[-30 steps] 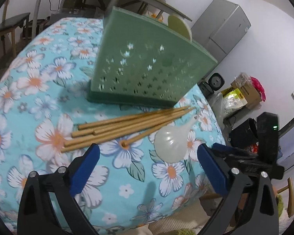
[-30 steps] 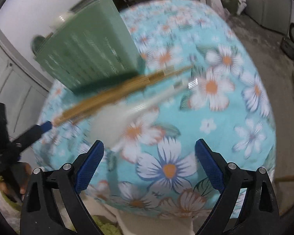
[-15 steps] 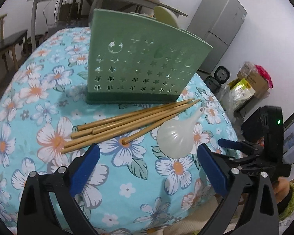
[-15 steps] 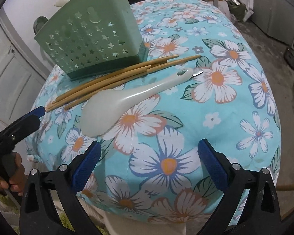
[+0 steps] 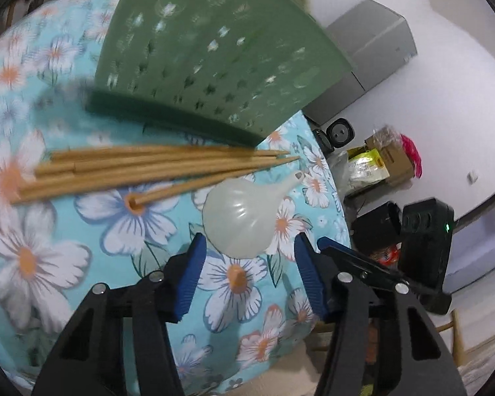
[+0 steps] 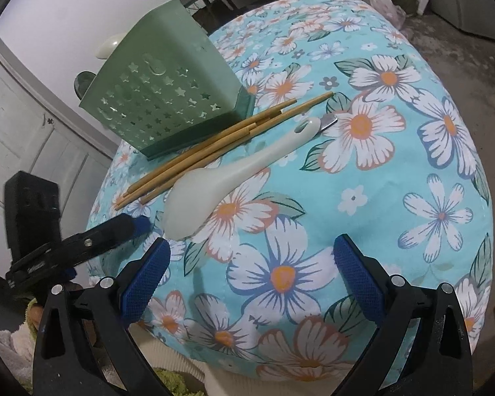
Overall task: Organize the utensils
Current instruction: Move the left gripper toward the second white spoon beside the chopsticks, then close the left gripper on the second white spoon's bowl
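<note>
Blue-padded left tongs (image 5: pixel 249 257) closing, white spoon (image 5: pixel 244 213) bowl just ahead, untouched, right tongs (image 6: pixel 252 269) spread wide, empty

**Round table under a floral cloth**

The table (image 6: pixel 412 171) wears a turquoise cloth printed with white and orange flowers; a green star-pierced utensil holder (image 6: pixel 155 105) stands on it; a bundle of wooden chopsticks (image 6: pixel 214 151) lies just beside its base; a pale ceramic spoon (image 6: pixel 234 178) lies alongside the chopsticks, bowl toward the table's edge.
</note>
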`<state>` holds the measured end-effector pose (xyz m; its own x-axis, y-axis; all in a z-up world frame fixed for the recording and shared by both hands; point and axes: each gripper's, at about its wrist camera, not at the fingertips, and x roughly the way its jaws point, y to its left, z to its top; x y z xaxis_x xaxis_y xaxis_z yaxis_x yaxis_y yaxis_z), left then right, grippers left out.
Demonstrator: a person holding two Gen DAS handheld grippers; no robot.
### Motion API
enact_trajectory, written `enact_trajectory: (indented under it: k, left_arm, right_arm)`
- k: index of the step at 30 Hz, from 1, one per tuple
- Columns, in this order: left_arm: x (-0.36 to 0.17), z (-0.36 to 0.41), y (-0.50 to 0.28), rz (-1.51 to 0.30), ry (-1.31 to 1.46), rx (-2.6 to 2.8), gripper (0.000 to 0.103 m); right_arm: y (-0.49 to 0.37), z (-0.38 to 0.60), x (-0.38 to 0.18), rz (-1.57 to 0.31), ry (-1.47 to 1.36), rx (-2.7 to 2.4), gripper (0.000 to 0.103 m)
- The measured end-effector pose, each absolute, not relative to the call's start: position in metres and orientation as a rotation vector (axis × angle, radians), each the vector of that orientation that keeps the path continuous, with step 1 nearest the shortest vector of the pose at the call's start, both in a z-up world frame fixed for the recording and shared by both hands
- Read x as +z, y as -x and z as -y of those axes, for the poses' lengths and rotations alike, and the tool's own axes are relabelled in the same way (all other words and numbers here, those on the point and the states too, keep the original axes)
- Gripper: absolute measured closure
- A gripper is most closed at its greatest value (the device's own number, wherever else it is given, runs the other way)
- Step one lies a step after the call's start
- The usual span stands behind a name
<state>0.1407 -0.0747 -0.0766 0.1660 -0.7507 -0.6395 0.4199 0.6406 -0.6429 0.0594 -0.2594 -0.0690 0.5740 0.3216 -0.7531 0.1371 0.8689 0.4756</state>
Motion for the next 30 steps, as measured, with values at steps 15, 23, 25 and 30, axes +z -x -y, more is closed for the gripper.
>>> enact_trajectory:
  k: [15, 23, 25, 30]
  left_arm:
    - [-0.096, 0.058, -0.157, -1.164, 0.763, -0.926, 0.053]
    - [-0.095, 0.074, -0.158, -1.184, 0.760, -1.002, 0.058]
    - [-0.096, 0.082, -0.157, -1.195, 0.699, -0.994, 0.058]
    - [-0.096, 0.094, -0.154, -1.196, 0.598, -0.984, 0.058]
  right_arm:
    - [-0.049, 0.268, -0.069, -0.933, -0.565, 0.136, 0.008]
    - [-0.048, 0.264, -0.068, -0.933, -0.554, 0.126, 0.008]
    - [-0.050, 0.263, -0.068, -0.935, -0.549, 0.124, 0.008]
    - [-0.052, 0.262, -0.068, -0.939, -0.541, 0.125, 0.008]
